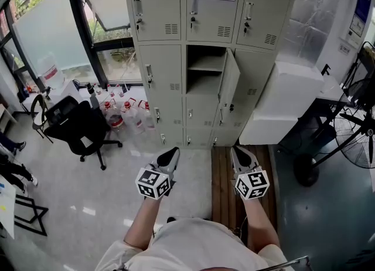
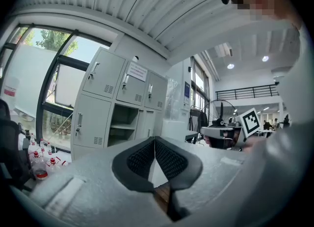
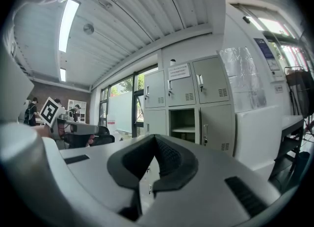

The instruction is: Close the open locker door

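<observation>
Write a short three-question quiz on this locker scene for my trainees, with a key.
1. True or false: the open locker door belongs to the middle column of the lockers.
2. Multiple choice: the left hand-held gripper is A) shut on the door's handle, B) shut with nothing between its jaws, C) wide open.
3. Fill in: in the head view, the black office chair stands to the ___ of the lockers.

Key: 1 true; 2 B; 3 left.
</observation>
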